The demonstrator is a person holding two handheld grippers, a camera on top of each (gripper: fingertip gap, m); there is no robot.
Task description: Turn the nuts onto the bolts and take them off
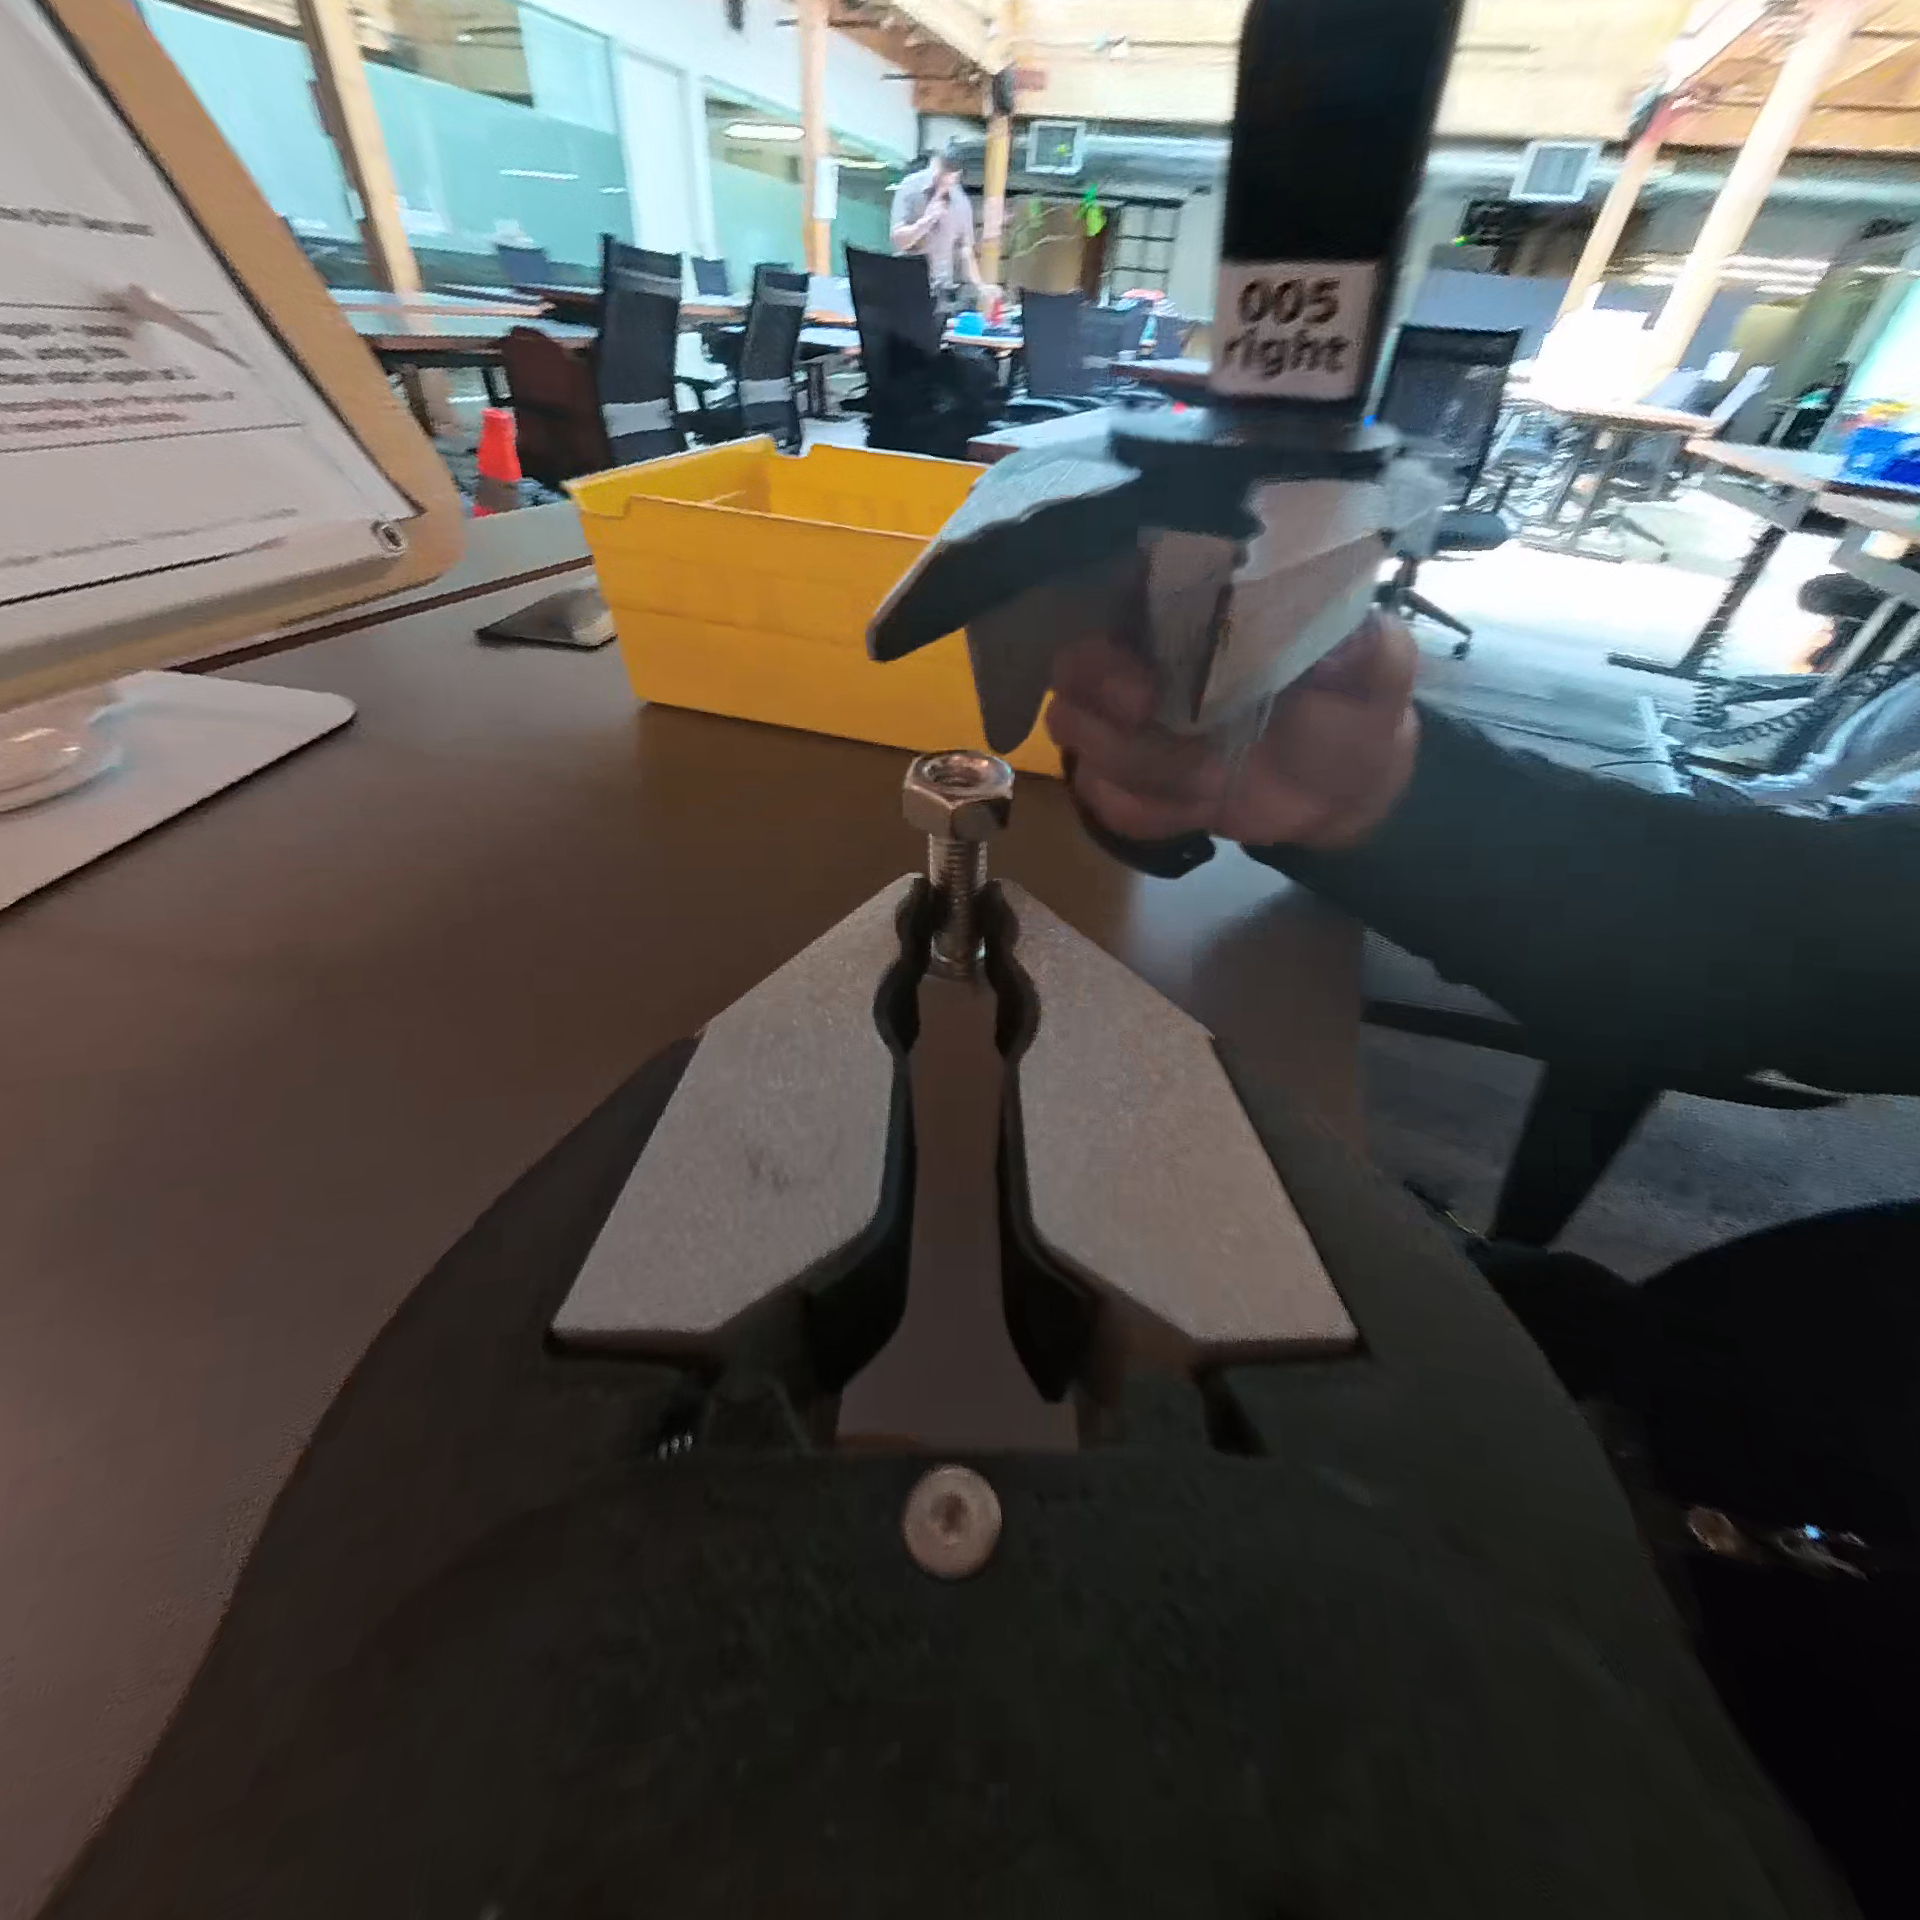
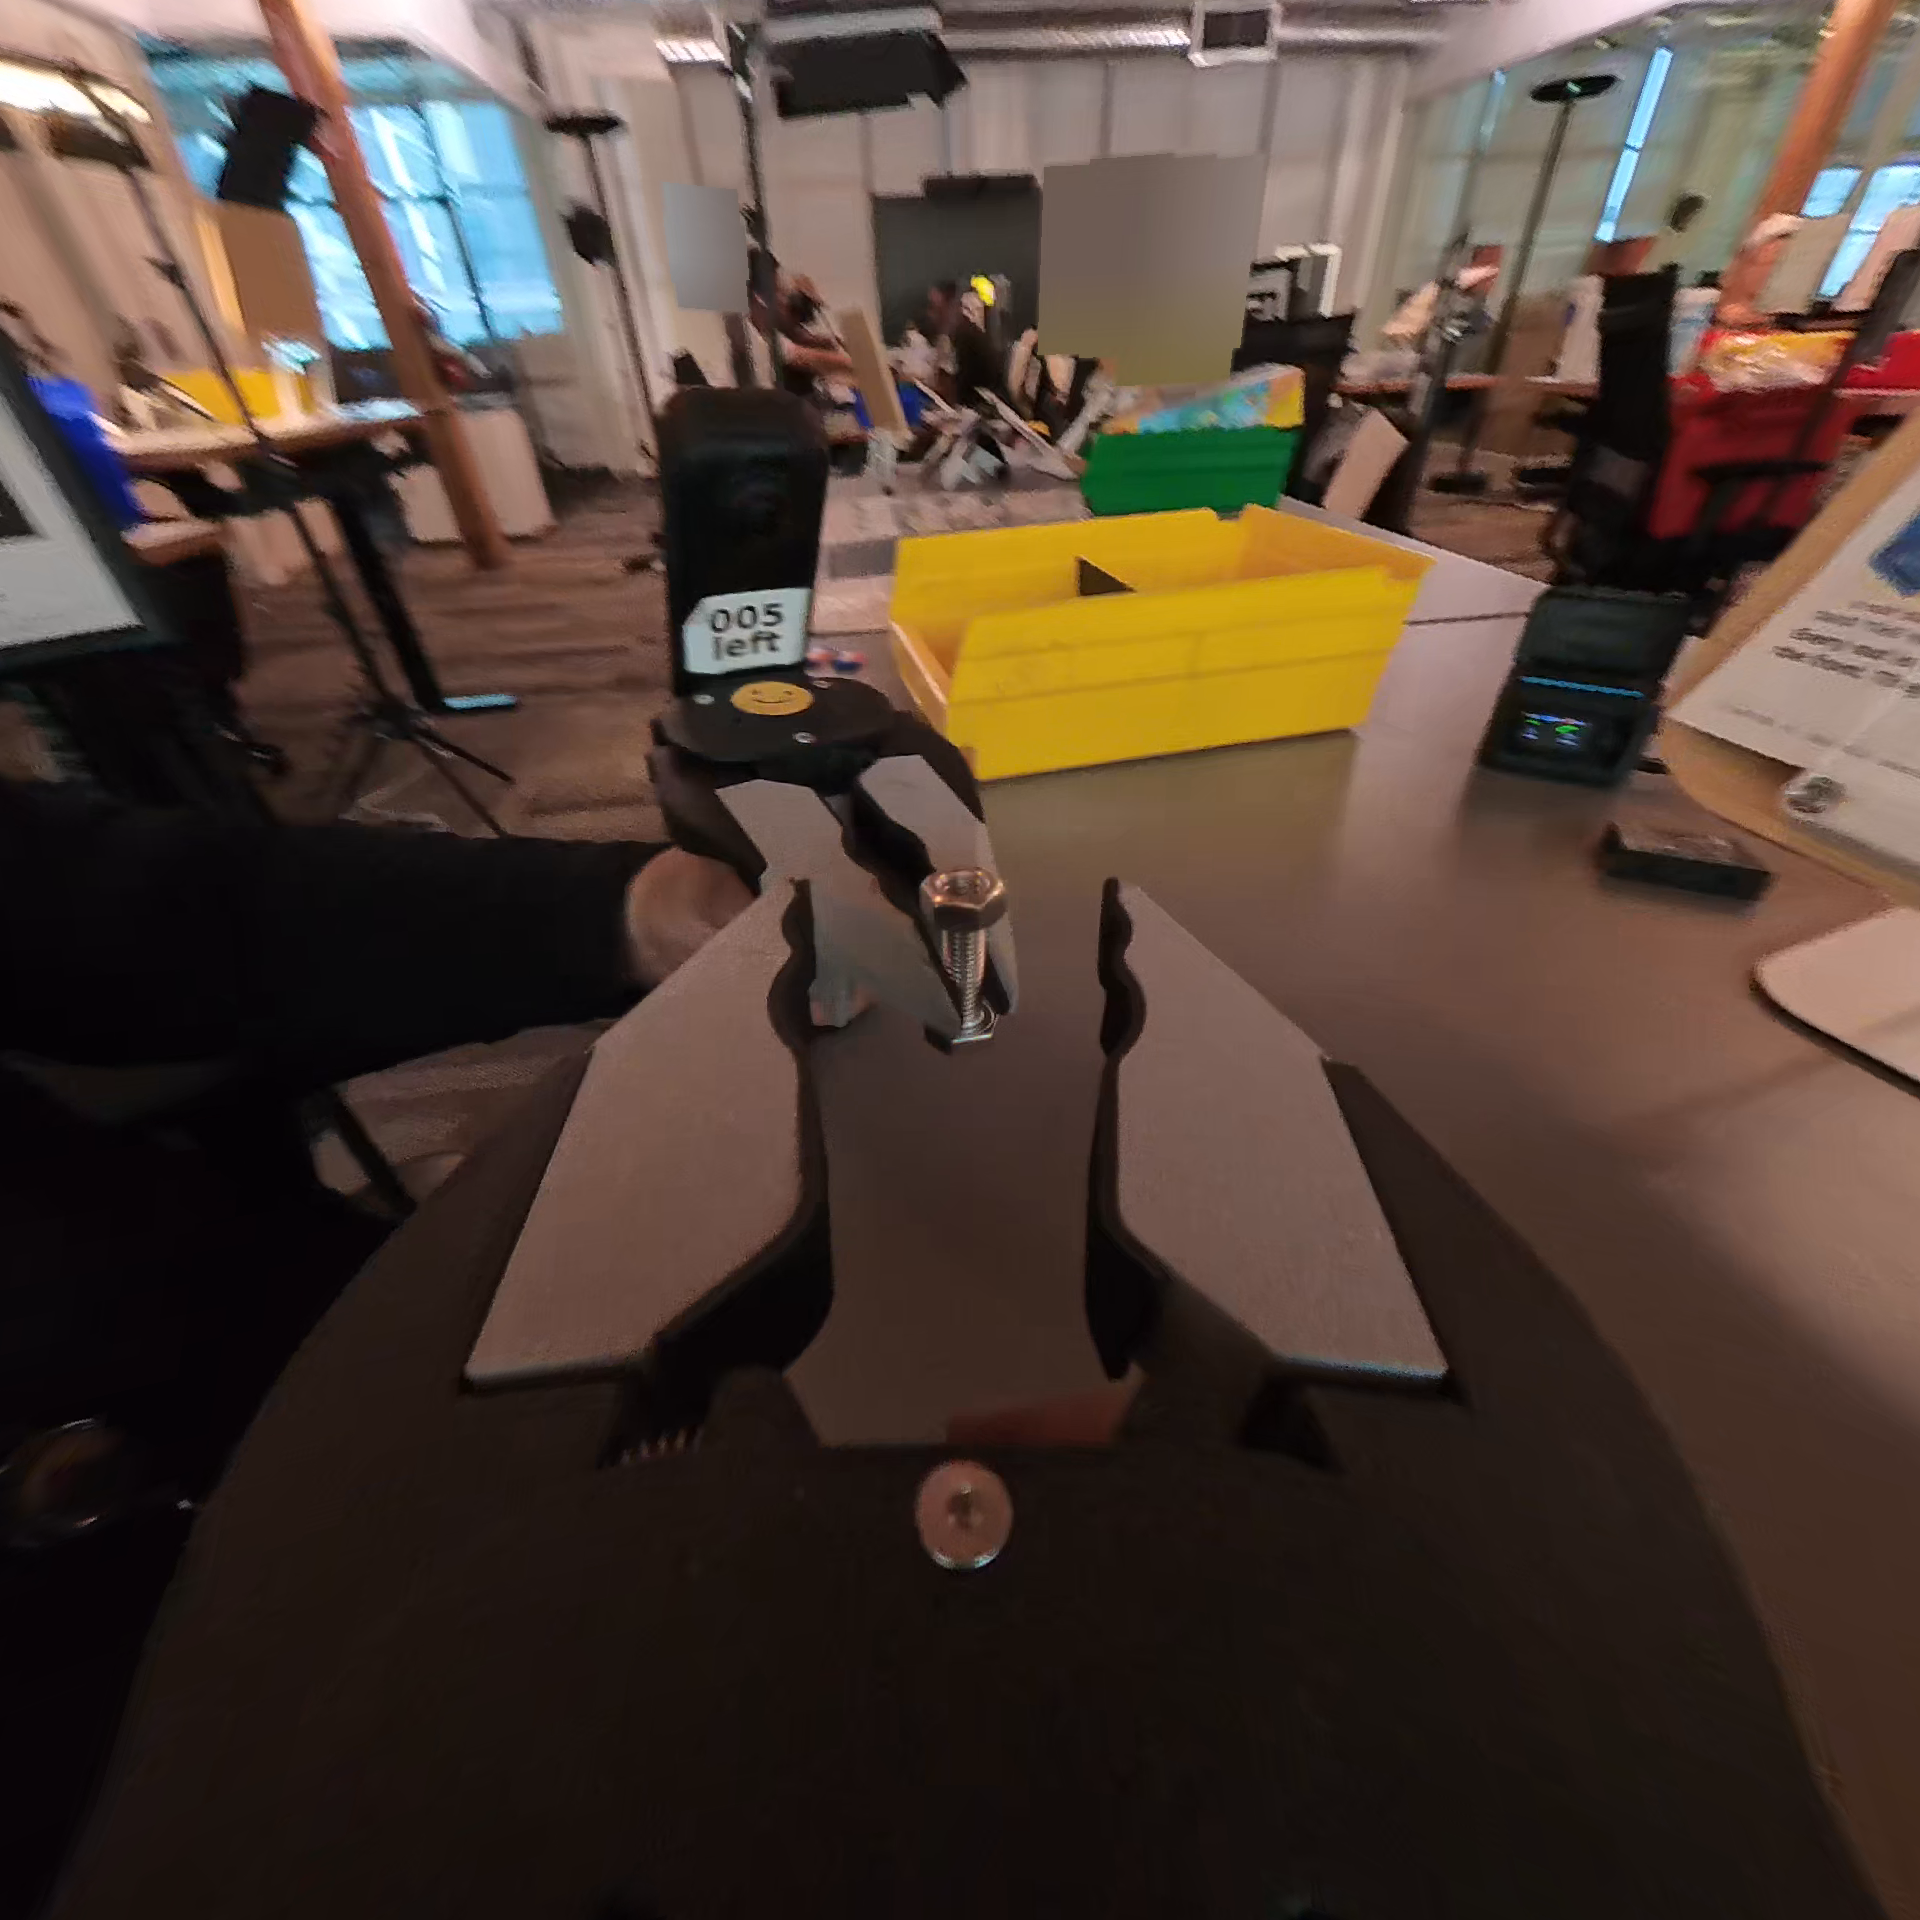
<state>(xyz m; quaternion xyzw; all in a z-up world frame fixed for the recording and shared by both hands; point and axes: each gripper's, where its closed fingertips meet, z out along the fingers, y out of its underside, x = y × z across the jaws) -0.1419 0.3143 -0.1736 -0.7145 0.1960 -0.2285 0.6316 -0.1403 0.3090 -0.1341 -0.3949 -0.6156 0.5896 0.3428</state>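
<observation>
The left gripper (image 1: 956, 940) pinches the bolt (image 1: 957, 899) upright over the table (image 1: 468, 883), probably so the nut (image 1: 957, 798) on top stays reachable for the right gripper (image 2: 951, 961), jaws spread wide and empty just beside it.

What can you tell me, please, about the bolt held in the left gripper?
The bolt is shiny silver metal with a threaded shank, standing upright above the dark table. The left gripper is shut on its lower shank. A silver hex nut sits at its top end. In the right wrist view its head shows below the fingers. The open right gripper is not touching it.
</observation>
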